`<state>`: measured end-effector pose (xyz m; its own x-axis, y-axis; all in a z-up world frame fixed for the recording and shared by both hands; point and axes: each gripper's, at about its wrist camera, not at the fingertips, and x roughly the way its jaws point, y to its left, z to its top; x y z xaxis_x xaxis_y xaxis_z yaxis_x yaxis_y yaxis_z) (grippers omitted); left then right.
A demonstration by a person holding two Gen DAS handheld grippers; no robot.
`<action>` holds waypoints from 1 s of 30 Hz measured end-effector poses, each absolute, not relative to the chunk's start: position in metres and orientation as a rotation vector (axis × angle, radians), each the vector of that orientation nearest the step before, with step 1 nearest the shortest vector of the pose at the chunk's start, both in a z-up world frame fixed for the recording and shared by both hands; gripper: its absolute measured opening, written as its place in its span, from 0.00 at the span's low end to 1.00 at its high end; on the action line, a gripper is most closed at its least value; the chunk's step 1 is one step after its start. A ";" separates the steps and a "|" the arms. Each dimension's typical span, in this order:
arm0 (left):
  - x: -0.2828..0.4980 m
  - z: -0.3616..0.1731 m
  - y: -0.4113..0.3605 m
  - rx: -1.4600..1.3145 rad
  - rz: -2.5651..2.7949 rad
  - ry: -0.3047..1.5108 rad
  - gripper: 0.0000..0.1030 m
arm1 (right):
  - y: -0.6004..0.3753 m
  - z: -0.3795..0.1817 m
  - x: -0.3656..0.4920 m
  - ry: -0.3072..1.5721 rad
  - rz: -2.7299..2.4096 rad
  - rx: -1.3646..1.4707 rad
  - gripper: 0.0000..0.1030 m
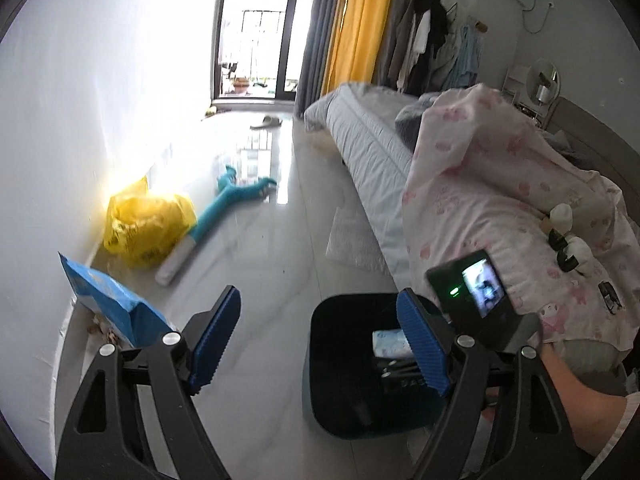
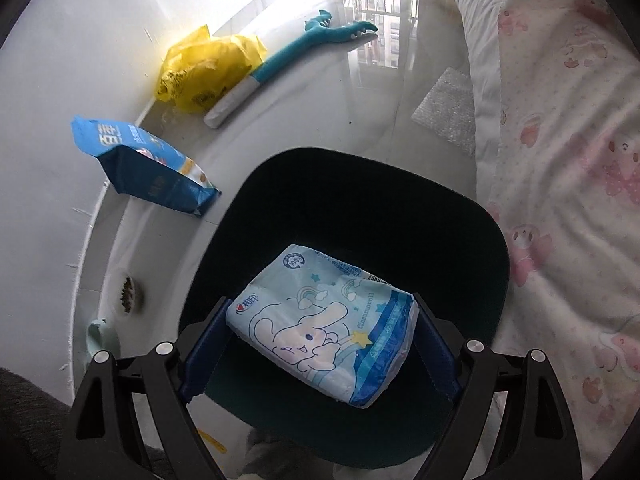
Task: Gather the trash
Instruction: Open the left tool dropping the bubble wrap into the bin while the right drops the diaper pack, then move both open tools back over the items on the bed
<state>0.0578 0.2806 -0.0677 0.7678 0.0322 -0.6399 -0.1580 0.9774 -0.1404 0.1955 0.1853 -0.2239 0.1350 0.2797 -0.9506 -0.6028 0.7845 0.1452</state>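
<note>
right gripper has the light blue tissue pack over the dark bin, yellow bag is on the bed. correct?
Not quite. The yellow bag lies on the floor against the wall, not on the bed; the right wrist view shows it. The rest holds: the right gripper has the light blue tissue pack between its fingers over the dark bin.

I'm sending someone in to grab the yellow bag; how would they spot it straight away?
Start at the white wall opposite the bed. On the glossy floor at its foot sits the crumpled yellow plastic bag, between the blue snack packet and the teal long-handled claw toy. It is the only yellow, shapeless thing along that wall.
</note>
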 end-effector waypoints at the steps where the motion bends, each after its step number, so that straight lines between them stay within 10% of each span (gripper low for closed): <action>1: 0.056 -0.065 0.280 -0.186 0.102 0.680 0.79 | 0.185 -0.225 0.196 1.286 0.650 -0.308 0.86; 30: 0.045 0.012 0.229 -0.159 0.056 0.420 0.86 | 0.134 -0.087 0.175 0.901 0.729 -0.274 0.97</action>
<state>0.0446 0.2293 0.0119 0.9117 0.0213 -0.4103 -0.0872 0.9860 -0.1425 0.1753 0.1337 -0.0873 0.4043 0.4587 -0.7913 -0.6781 0.7309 0.0773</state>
